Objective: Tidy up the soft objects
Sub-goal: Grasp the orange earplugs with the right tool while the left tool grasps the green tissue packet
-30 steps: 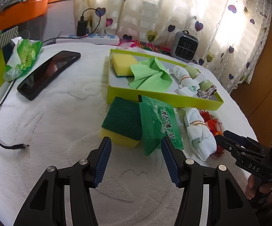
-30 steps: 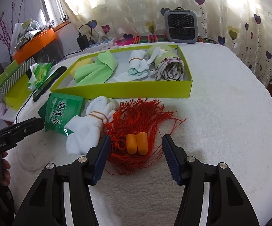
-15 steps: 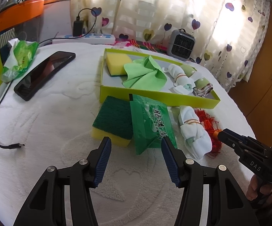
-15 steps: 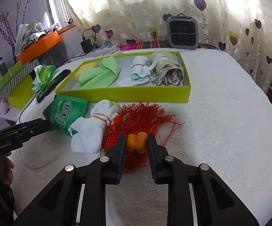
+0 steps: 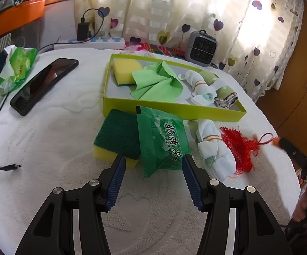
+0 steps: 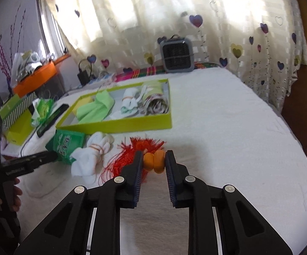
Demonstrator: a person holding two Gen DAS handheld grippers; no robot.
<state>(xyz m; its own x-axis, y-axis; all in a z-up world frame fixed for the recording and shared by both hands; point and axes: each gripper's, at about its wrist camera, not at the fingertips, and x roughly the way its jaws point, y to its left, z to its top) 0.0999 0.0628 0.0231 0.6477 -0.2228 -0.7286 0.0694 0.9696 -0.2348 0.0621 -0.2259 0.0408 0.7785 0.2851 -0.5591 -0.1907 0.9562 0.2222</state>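
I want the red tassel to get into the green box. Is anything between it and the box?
Nothing visible blocks it. The right gripper, jaws closing, pinches the red tassel's orange beads. Bare white cover lies between it and the green box. The white sock bundle sits off to its left.

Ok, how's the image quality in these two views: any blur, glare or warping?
Left wrist view: scene mostly sharp, but the right hand-held gripper is smeared at the right edge; curtain overexposed by backlight. Right wrist view: tray and sock bundle look soft; fisheye bends the bed edge in both.
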